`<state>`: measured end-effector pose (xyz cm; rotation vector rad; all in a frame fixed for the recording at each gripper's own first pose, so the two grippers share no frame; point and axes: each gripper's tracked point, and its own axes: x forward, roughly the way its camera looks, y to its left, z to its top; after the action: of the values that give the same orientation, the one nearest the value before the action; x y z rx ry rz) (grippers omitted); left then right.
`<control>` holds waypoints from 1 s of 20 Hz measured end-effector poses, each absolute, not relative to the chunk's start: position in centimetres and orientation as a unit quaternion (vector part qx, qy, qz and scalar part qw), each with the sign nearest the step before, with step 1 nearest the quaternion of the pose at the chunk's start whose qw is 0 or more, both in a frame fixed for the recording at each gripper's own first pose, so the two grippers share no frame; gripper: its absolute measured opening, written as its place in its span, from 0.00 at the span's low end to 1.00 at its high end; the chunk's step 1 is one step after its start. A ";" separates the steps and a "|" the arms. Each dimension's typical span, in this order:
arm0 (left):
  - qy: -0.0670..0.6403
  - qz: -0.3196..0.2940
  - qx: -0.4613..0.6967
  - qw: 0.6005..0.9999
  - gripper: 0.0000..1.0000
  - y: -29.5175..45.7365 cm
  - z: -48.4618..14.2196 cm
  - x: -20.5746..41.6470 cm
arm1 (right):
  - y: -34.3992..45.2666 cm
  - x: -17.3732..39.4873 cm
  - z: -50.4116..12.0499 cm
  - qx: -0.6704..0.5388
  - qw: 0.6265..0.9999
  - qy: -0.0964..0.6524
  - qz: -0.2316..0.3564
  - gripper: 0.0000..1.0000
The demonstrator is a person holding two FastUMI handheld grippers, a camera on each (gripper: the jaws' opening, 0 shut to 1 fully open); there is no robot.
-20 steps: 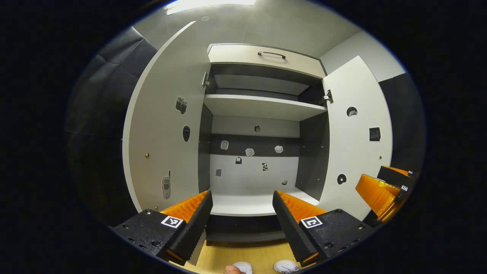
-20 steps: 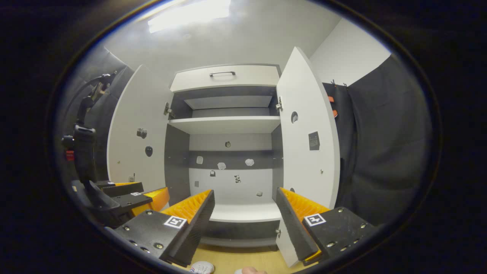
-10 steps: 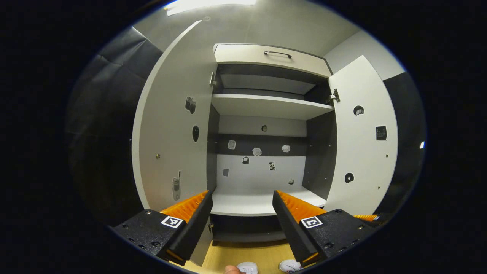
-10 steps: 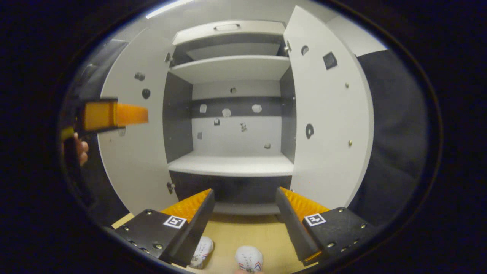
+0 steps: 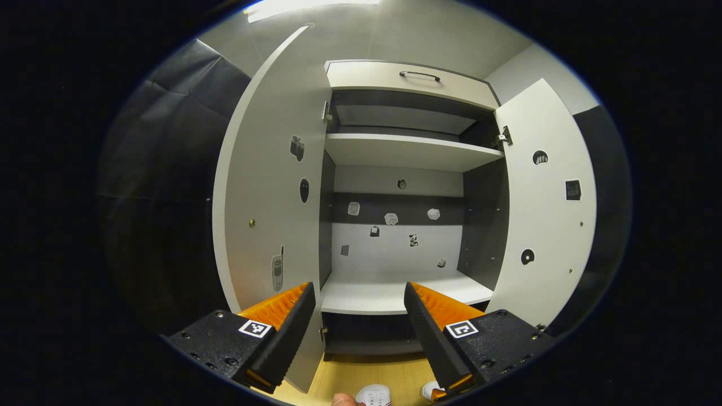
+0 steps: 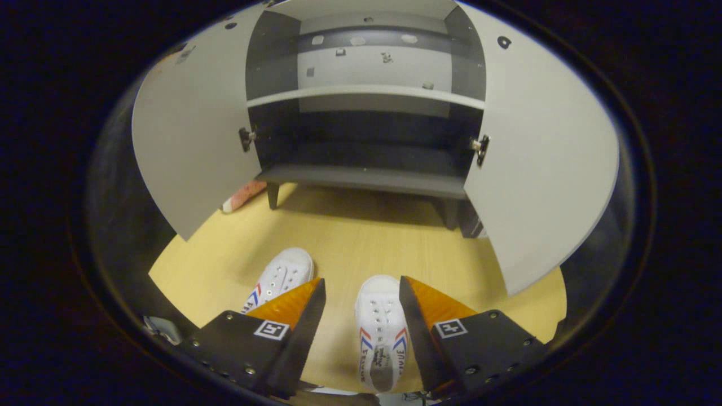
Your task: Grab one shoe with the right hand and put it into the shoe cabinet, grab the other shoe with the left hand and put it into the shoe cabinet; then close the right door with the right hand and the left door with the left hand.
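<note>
1. In the right gripper view the right gripper (image 6: 361, 299) has its jaws spread wide and pressing on nothing; it points down at the floor; between its two fingers lies a white canvas lace-up shoe with red and blue side stripes (image 6: 381, 332), toe towards the cabinet, clear of both fingers as far as can be seen.
2. Just to the left of that shoe, partly behind the left finger (image 6: 293, 332), lies the second white canvas shoe with the same stripes (image 6: 282, 276), its toe angled away from the first; both rest on the pale yellow wooden floor (image 6: 361, 237).
3. Beyond the shoes stands the white and dark grey shoe cabinet (image 6: 366, 146) on short legs, both doors swung open; the white left door (image 6: 192, 141) and the white right door (image 6: 536, 169) flank the opening; the dark bottom shelf (image 6: 366, 177) and the white shelf (image 6: 366, 93) above it hold nothing.
4. A small pink and white object (image 6: 243, 195) lies on the floor by the cabinet's left leg; what it is cannot be told.
5. In the left gripper view the left gripper (image 5: 356, 316) is likewise wide open and holds nothing; it is raised and aimed level into the cabinet (image 5: 395, 225).
6. Between its fingers shows the white middle shelf (image 5: 395, 290); small stickers dot the back panel (image 5: 395, 248) and the inner faces of both open doors; a drawer front with a dark bar handle (image 5: 420, 75) tops the cabinet.
7. At the bottom edge of this view the toes of the two white shoes (image 5: 375, 393) show on the floor.
</note>
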<state>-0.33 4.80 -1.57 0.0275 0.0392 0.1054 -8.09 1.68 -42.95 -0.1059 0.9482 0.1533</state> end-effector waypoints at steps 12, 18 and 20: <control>0.035 0.069 0.009 0.997 0.96 5.7 -2.8 -0.6 | 0.2 -12.9 -52.3 -0.117 0.816 0.560 0.076 0.78; 0.043 0.071 -0.004 0.997 0.96 5.7 -3.4 -0.4 | -0.7 -13.1 -52.1 -0.213 0.818 0.529 0.082 0.55; 0.045 0.071 -0.005 0.996 0.96 5.7 -3.6 -0.3 | -0.9 -13.0 -52.7 -0.249 0.806 0.528 0.092 0.38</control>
<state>-0.29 5.66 -3.56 -0.0099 0.0903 0.1415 -13.03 -0.92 -52.70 -0.5338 1.1309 0.1960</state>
